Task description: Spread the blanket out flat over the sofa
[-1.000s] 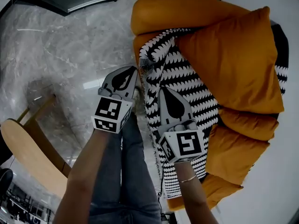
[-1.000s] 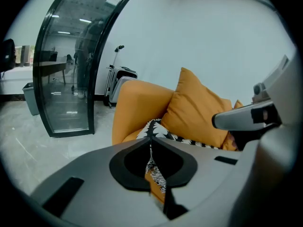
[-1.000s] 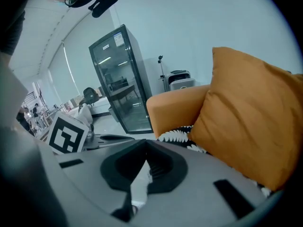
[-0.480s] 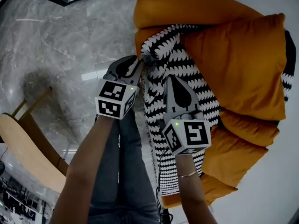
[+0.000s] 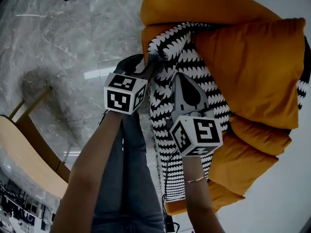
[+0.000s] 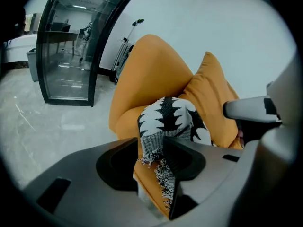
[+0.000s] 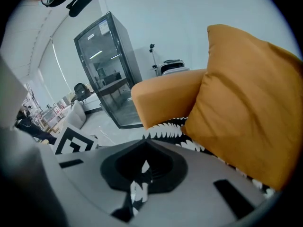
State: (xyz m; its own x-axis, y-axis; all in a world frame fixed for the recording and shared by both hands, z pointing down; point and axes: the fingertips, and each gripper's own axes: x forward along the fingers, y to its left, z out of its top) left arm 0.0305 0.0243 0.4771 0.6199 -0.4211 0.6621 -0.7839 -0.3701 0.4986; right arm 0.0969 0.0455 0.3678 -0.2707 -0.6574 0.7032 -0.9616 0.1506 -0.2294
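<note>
Grey hand-held grippers (image 5: pixel 147 62) (image 5: pixel 176 77), marker cubes (image 5: pixel 124 93) (image 5: pixel 197 136), jeans (image 5: pixel 129 178), thin bracelet (image 5: pixel 196 179)

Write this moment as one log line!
left gripper: jaws opening, blanket between | right gripper: shut on blanket | blanket: rumpled on sofa

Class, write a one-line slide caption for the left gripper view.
Left tongs opening, fringed black-and-white knitted blanket edge between them, orange fabric sofa behind.

Left gripper (image 5: pixel 146 66): carried forward on the bare left forearm (image 5: pixel 90 174); jaws opening, fringe of the blanket (image 5: pixel 160 113) lying loose between them.
Right gripper (image 5: pixel 181 79): held just beside it, jaws closed on a blanket fold; right forearm (image 5: pixel 197 203) extended.
</note>
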